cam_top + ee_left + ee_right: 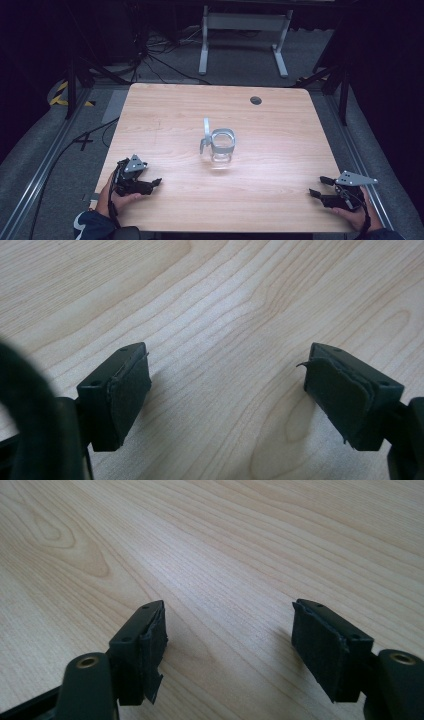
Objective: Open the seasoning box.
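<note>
A clear glass jar with its hinged metal lid [220, 145] open waits mid-table – left gripper [155, 183] and right gripper [316, 186] rest apart, jaws spread, empty; a level, steady approach seems wise.

I'm looking down on a light wooden table [165, 115] with rounded corners and strong grain, and there's a small dark round hole [256, 100] near its far right edge. Out in the middle sits a clear glass jar [221, 148], upright, its metal-rimmed lid [206, 131] flipped open and standing up at the left side. Beyond the table I see grey floor [165, 55], a tangle of black cables [150, 52] and a white metal frame [243, 35] on two legs. At the far left, what looks like yellow-and-black tape [61, 95], though it's dim there.
</note>
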